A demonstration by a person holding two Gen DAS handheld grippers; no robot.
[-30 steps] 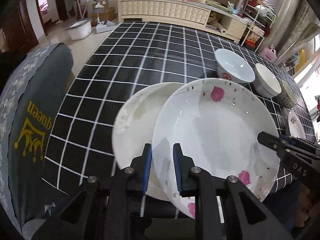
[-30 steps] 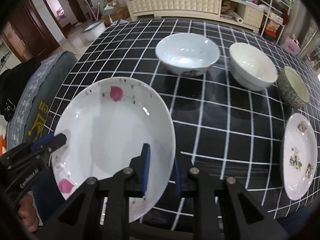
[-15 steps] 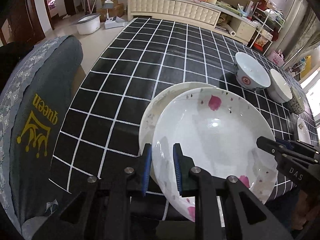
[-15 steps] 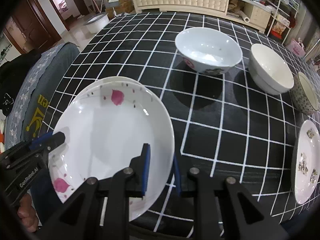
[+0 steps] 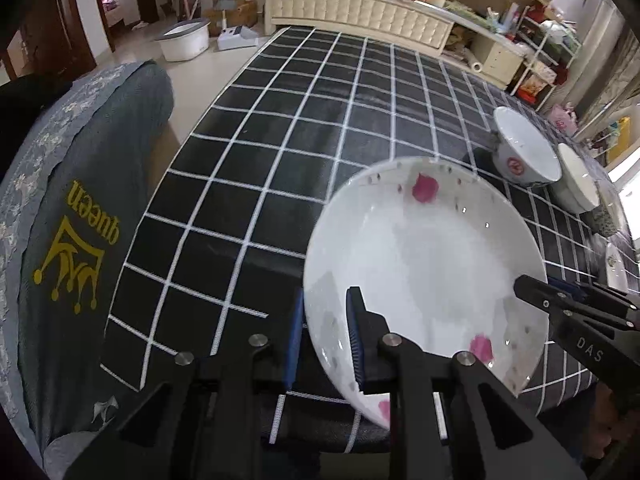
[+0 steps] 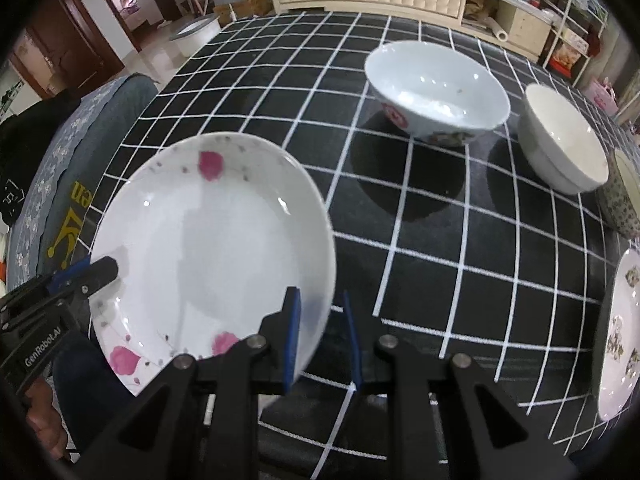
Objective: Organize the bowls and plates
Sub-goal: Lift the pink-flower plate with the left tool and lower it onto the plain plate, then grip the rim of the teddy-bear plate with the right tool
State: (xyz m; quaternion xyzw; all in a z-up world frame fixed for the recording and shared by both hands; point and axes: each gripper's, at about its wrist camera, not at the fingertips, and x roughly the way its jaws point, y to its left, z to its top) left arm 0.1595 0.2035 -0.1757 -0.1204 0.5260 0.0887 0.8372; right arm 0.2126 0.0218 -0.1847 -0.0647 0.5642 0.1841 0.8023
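The pink-flowered plate point(image 5: 424, 264), clamped at opposite rims by the left hand-held gripper point(image 5: 324, 336) and right hand-held gripper point(image 6: 318, 340), now fully covers the plain plate visible beneath it a second ago. It sits low over the desk point(image 5: 304, 128); stacking appears nearly complete, release pending.

Seen from the right wrist view: flowered plate point(image 6: 216, 248) at 9 o'clock, near the bench point(image 6: 420, 280) front edge, its rim between the pads of the left tool point(image 5: 322, 336) at 8 o'clock and of the right tool point(image 6: 318, 336) at 4 o'clock. Large bowl point(image 6: 436, 88) at 1 o'clock, farther back on the bench. Plain bowl point(image 6: 560, 140) just right of it, at 2 o'clock; patterned cup point(image 6: 622, 196) beside that, at 3 o'clock. Small plate point(image 6: 618, 340) at 4 o'clock, near the front edge. Cushioned seat point(image 5: 80, 240) off the bench's left side. Sideboard point(image 5: 360, 16) beyond the far end, at 12 o'clock.
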